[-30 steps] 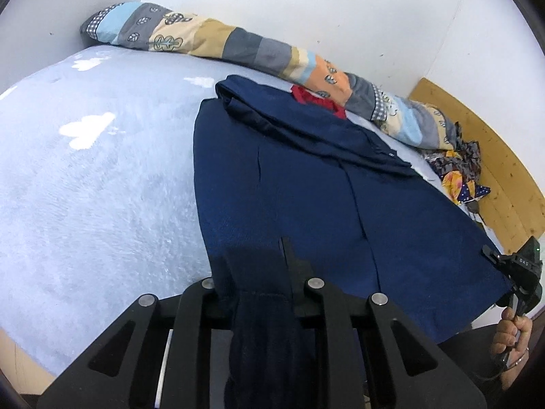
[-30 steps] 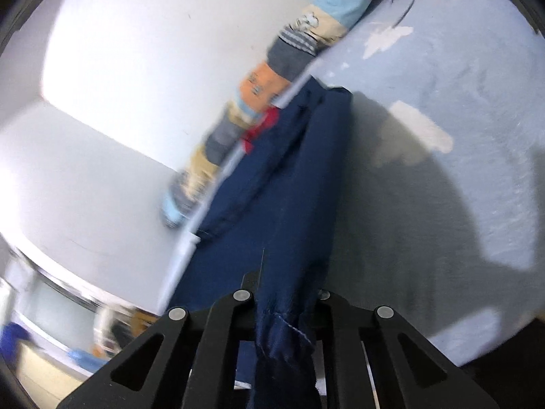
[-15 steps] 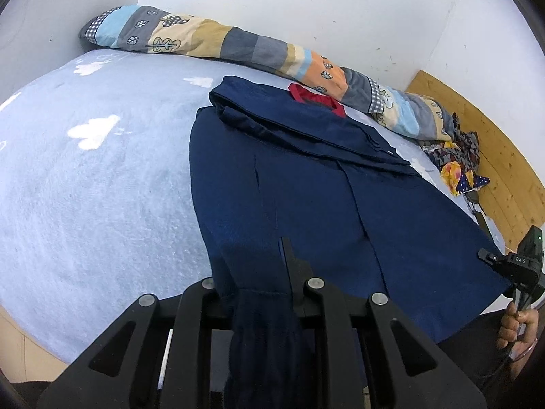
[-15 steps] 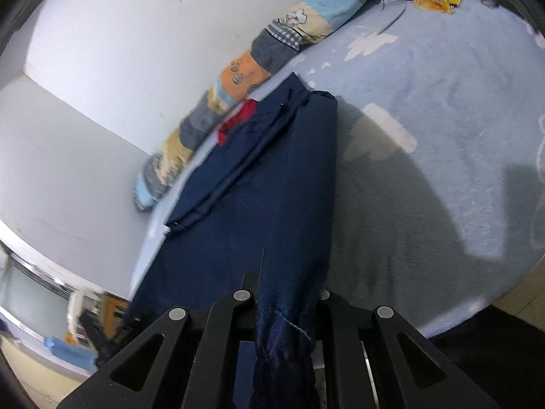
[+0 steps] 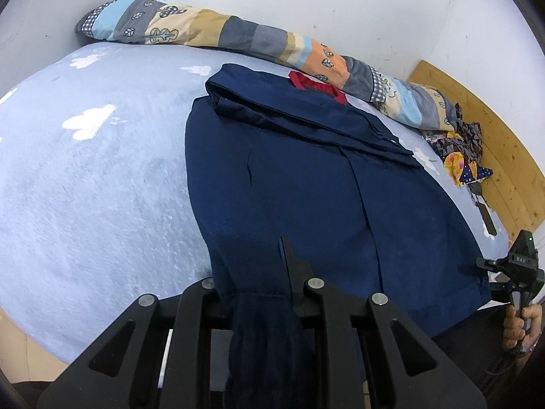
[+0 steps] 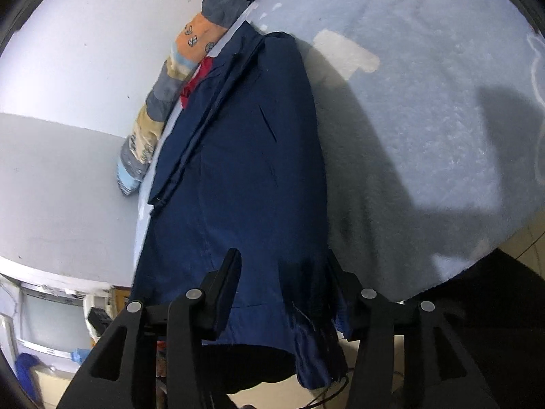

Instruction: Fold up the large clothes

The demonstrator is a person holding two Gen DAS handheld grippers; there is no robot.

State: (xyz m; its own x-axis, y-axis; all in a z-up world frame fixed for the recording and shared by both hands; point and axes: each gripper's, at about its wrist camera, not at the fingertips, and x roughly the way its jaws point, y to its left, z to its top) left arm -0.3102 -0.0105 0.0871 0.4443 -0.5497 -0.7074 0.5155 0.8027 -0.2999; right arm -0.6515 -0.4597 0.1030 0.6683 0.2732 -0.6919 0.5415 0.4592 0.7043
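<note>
A large navy garment with a red collar lining lies spread flat on the light blue bed. My left gripper is shut on its near hem, and bunched cloth runs back between the fingers. In the right wrist view the same navy garment stretches away from my right gripper. Its jaws are opening, and the hem corner hangs loose between the fingers without being pinched. The left wrist view shows my right gripper at the garment's right corner, held by a hand.
A long patchwork bolster lies along the white wall behind the garment. A heap of colourful clothes and a dark flat object sit by the wooden board on the right. The bed edge drops to the floor.
My right gripper's jaws have come apart and let the hem go slack between them. It has also tipped, so more of the bed shows. The left gripper keeps its hold.
</note>
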